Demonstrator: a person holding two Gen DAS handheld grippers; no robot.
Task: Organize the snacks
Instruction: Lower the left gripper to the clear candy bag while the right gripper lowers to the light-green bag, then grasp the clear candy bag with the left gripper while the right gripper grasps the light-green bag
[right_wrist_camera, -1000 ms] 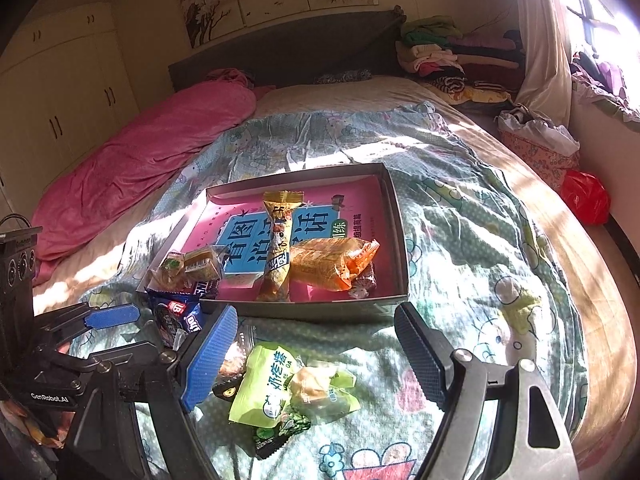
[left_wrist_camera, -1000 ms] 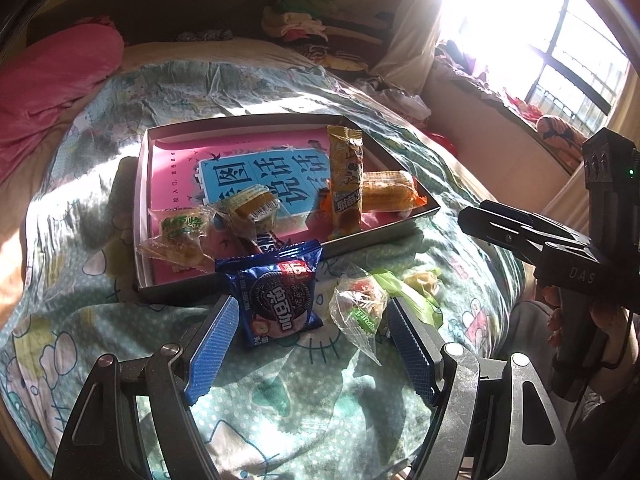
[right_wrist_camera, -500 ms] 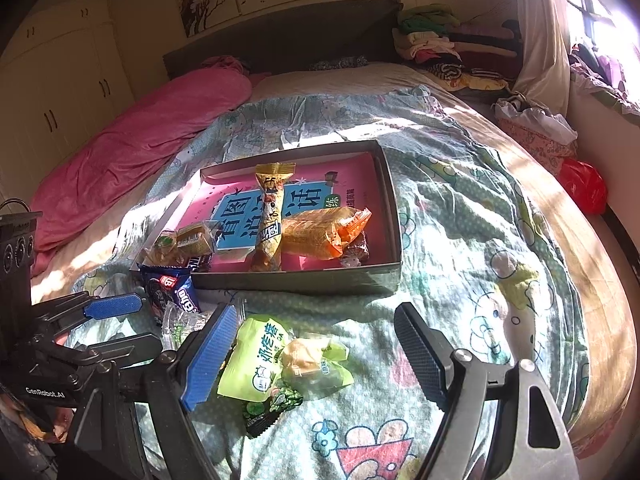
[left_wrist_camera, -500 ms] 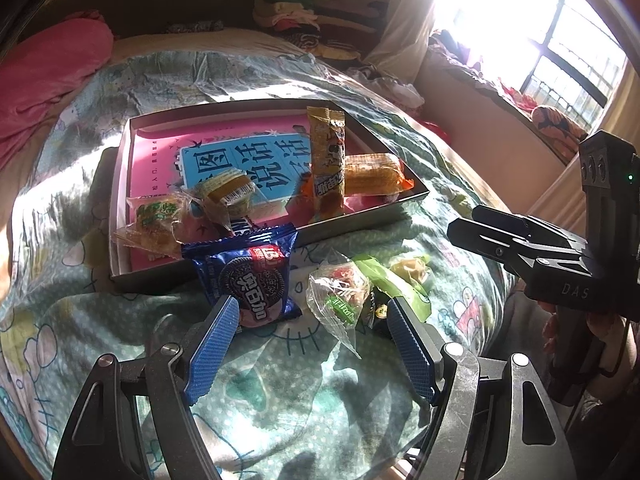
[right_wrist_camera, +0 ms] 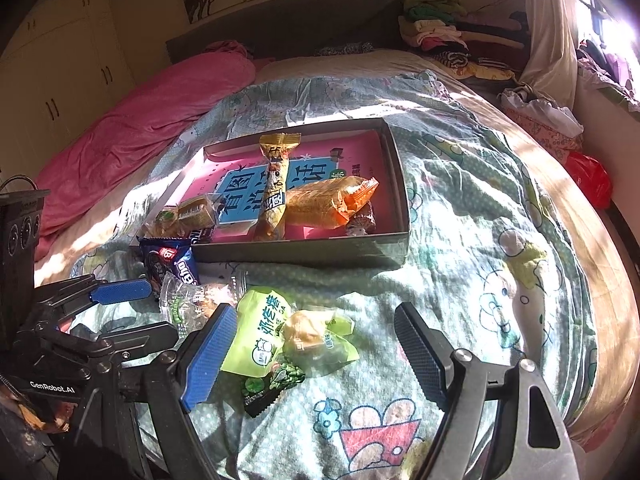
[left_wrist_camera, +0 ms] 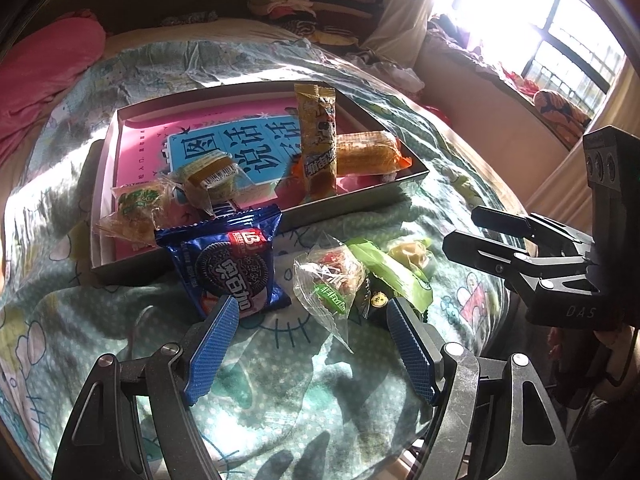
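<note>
Bedspread [left_wrist_camera: 280, 392] unchanged; left gripper [left_wrist_camera: 308, 312] nearer blue cookie pack [left_wrist_camera: 232, 268]

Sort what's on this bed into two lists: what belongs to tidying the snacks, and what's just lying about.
Job: tray; blue cookie pack; clear candy bag; green packet; yellow stick pack; orange wafer pack.

Lying about: pink blanket; folded clothes; red bag.

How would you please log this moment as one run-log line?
left claw: open, empty | right claw: open, empty | blue cookie packet: outside, leaning on box | grey cardboard box: holds snacks
</note>
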